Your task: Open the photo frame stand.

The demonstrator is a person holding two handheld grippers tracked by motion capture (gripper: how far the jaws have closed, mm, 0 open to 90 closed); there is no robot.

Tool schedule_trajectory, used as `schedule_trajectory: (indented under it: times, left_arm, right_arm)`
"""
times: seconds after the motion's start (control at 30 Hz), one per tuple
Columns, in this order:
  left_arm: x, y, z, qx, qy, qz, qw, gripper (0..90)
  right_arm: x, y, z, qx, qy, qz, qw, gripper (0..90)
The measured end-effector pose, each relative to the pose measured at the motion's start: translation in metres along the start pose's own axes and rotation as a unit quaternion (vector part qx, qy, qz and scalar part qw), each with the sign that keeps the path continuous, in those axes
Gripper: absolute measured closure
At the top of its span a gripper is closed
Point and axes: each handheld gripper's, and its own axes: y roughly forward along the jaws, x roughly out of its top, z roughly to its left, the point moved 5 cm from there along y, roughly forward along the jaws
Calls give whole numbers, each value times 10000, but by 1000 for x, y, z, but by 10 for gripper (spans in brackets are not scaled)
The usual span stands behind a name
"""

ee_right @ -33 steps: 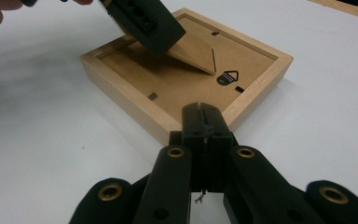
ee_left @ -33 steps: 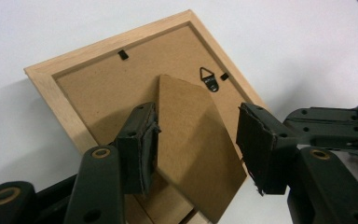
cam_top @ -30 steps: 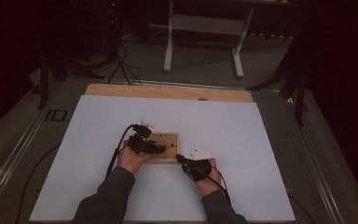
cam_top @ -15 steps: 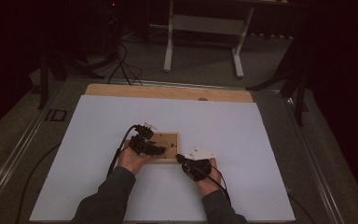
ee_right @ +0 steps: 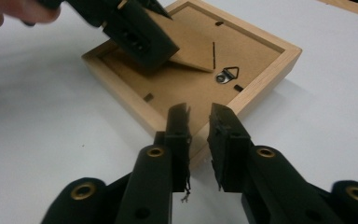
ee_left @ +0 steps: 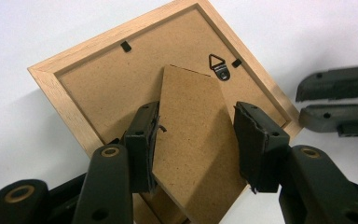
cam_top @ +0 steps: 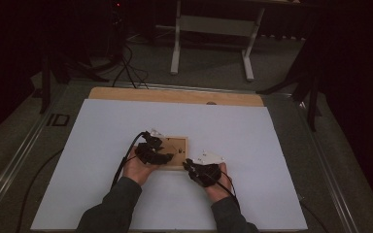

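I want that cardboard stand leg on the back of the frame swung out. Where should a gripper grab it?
Grip the stand leg across its two long edges near its free lower end, coming from that end, as the left gripper does. It is a thin flap already lifted off the picture frame's backing there, and probably hinged near the hanger.

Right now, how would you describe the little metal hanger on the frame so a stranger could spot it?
On the white table sheet lies a wooden picture frame, back side up. On its brown backing board, just past the tip of the cardboard stand flap, sits the hanger: a small dark metal triangle, unlike the flat black tabs along the edge.
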Motion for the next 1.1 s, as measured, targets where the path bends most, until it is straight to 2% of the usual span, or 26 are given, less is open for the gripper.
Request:
schedule_trajectory:
  times: [0.27,0.57,0.83,1.0,1.1]
  left_arm:
    - [-4,-3,-7,201,280,-199,9992,528]
    - [-10,-7,-14,455,534,-482,9964,528]
    - [-16,-14,-19,677,887,-641,9917,528]
    - [-22,-16,-21,777,1012,-803,9886,528]
    - [-25,-16,-22,837,1077,-913,9864,528]
  right_arm:
    - [7,-4,-8,44,122,-25,9999,661]
    - [15,-9,-13,27,217,-97,9997,671]
    - [23,-14,-19,3,268,-129,9996,668]
    - [29,-8,-25,26,296,-34,9996,657]
    - [32,-4,-26,83,297,71,9995,606]
